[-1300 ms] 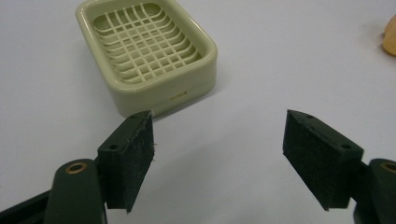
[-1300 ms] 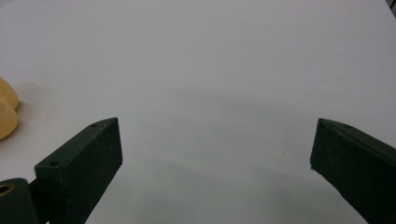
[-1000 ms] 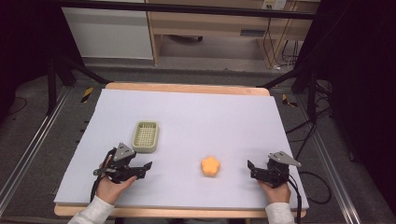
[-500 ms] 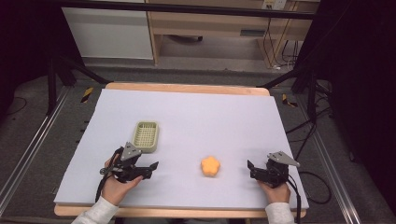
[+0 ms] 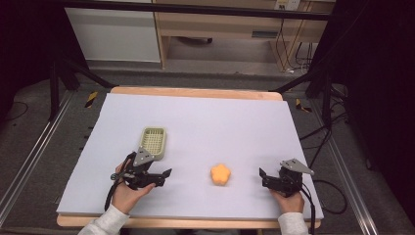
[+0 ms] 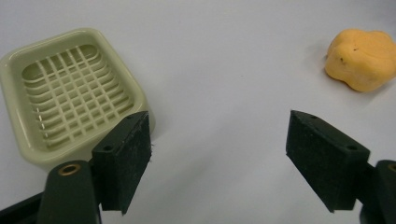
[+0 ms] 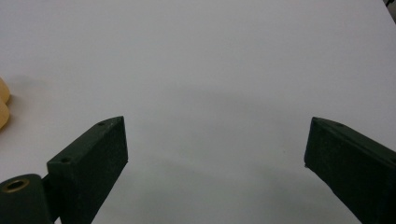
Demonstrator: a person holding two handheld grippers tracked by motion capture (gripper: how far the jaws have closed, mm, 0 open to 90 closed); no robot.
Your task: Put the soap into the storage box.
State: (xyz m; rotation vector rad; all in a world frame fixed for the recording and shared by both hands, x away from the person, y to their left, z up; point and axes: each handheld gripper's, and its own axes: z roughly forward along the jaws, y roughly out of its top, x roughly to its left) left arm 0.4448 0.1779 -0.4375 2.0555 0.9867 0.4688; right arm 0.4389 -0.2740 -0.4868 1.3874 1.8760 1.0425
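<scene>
Nearest to the person, both grippers rest low over the white table (image 5: 235,122), each held in one hand. The left gripper (image 5: 164,177) sits at the front left part of the table, and its jaws stand wide apart with nothing between them. In the left gripper view its pads (image 6: 123,161) frame only bare table surface. The right gripper (image 5: 263,177) sits at the front right, and its jaws are also spread wide and hold nothing; in the right gripper view there is only white surface between them, with a small yellow edge at the far left border.

Between the two grippers, a little closer to the right one, lies a yellow lump (image 5: 220,174) with a lobed, flower-like outline. It lies flat on the table and touches neither gripper. From the left gripper view the lump (image 6: 362,58) is ahead and off to the right, outside the line of the right jaw, well apart from it.

A little farther, just behind the left gripper, lies a pale green tray (image 5: 153,142) with a grid bottom. In the left gripper view the tray (image 6: 70,88) is ahead on the left, and the left jaw overlaps its near corner in the picture; I cannot tell if they touch. The tray has nothing in it.

Beyond the table is a grey floor with cables (image 5: 337,196) at the right.
</scene>
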